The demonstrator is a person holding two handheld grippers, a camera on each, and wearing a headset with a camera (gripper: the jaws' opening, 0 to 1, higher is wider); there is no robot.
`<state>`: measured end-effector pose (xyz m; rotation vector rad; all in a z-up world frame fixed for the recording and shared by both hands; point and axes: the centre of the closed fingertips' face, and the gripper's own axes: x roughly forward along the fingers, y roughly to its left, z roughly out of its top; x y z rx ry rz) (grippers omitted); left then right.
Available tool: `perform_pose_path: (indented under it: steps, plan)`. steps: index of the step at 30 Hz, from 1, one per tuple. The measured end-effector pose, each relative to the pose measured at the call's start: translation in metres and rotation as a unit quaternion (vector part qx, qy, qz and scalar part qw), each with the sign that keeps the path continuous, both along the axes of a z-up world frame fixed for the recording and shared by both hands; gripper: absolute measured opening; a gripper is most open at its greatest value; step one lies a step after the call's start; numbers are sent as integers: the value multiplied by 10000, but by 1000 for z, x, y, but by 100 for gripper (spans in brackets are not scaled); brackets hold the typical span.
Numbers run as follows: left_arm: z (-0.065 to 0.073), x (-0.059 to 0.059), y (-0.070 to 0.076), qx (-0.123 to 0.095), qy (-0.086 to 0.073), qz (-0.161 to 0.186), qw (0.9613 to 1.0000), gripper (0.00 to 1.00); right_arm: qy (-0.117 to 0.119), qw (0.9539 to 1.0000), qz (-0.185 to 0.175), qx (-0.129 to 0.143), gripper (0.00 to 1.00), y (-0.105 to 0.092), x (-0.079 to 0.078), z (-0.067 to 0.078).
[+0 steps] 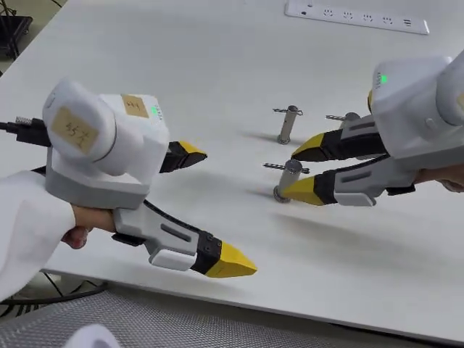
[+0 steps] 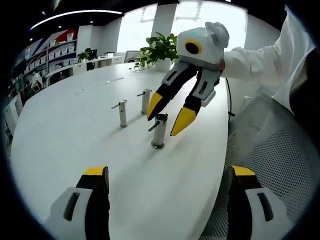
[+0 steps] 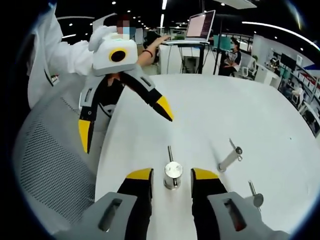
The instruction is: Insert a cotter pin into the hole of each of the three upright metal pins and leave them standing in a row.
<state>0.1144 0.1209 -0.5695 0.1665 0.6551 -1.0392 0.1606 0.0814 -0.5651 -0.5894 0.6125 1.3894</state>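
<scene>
Our left gripper (image 1: 217, 210) hangs near the front edge of the white table (image 1: 181, 58), jaws spread wide and holding nothing. Our right gripper (image 3: 171, 175) is partly open. Its jaws flank the nearest metal pin (image 1: 291, 171) without clearly touching it. Beyond stand the second pin (image 1: 288, 127) and third pin (image 1: 351, 116) — each upright, a cotter pin (image 1: 278, 167) through its head.

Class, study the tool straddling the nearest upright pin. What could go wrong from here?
1. The open jaws of the right tool flank the front pin; a sideways nudge could topple it.
2. Its cotter pin sticks out near the jaw tips, so withdrawing might snag it.
3. The other two pins stand close behind; a toppling pin could break the row.
</scene>
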Motion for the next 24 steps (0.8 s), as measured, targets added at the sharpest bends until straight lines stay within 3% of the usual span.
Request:
perform_pose_path:
  steps: [10,14,19,22,24]
  plan:
    - [4,-1,-4,16,-64,-11,10000,99,-6,10000,3,-32,18,4,3,-6]
    - [8,1,-5,-25,-84,0,10000,99,41,10000,43,-66,10,3,2,-8]
    - [7,2,-4,66,-97,3,9999,99,63,9999,79,-62,9,3,1,-6]
    - [8,3,-5,74,-112,-6,9999,99,213,9997,0,-84,8,2,0,-5]
    - [8,3,-6,74,-116,-8,9999,99,119,9998,101,-97,8,0,-3,-6]
